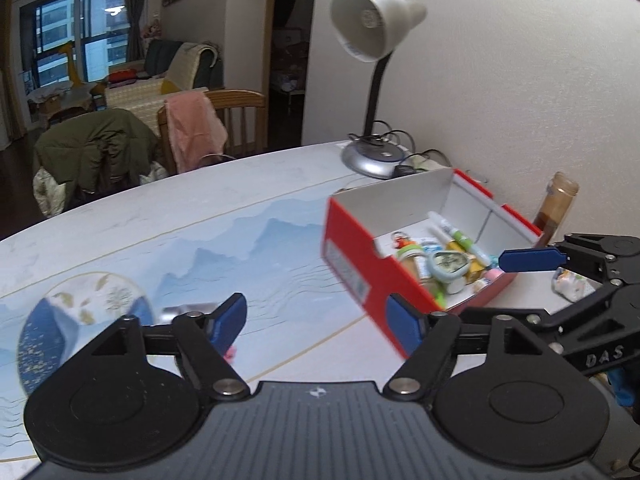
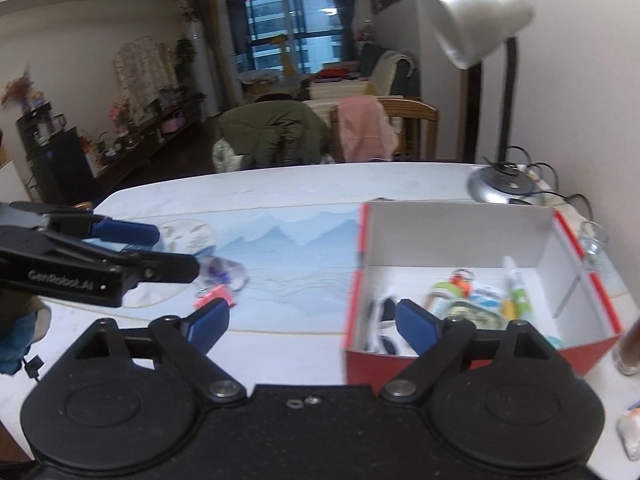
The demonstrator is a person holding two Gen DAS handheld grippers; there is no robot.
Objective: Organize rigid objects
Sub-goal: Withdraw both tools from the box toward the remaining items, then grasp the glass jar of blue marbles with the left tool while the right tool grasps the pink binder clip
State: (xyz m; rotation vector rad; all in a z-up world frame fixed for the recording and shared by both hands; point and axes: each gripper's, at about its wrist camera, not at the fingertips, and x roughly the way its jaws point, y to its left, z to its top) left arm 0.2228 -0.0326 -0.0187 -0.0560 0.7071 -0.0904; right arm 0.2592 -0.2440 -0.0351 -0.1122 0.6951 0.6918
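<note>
A red box with a white inside (image 1: 352,256) (image 2: 460,224) stands on the table and holds several small items: a marker, little jars, a key ring. My left gripper (image 1: 318,324) is open and empty; its right pad sits in front of the box's near corner. It also shows in the right wrist view as the left gripper (image 2: 176,251), above a clear plastic item (image 2: 222,272) and a small pink piece (image 2: 214,294). My right gripper (image 2: 312,324) is open and empty, near the box's front left corner. One of its blue fingers (image 1: 532,260) reaches over the box's right end.
A silver desk lamp (image 1: 372,24) (image 2: 476,20) with cables stands at the wall behind the box. A brown bottle (image 1: 558,208) (image 2: 630,344) and a small white packet (image 1: 572,284) lie right of the box. Chairs with a green jacket (image 1: 92,152) and pink cloth stand beyond the table.
</note>
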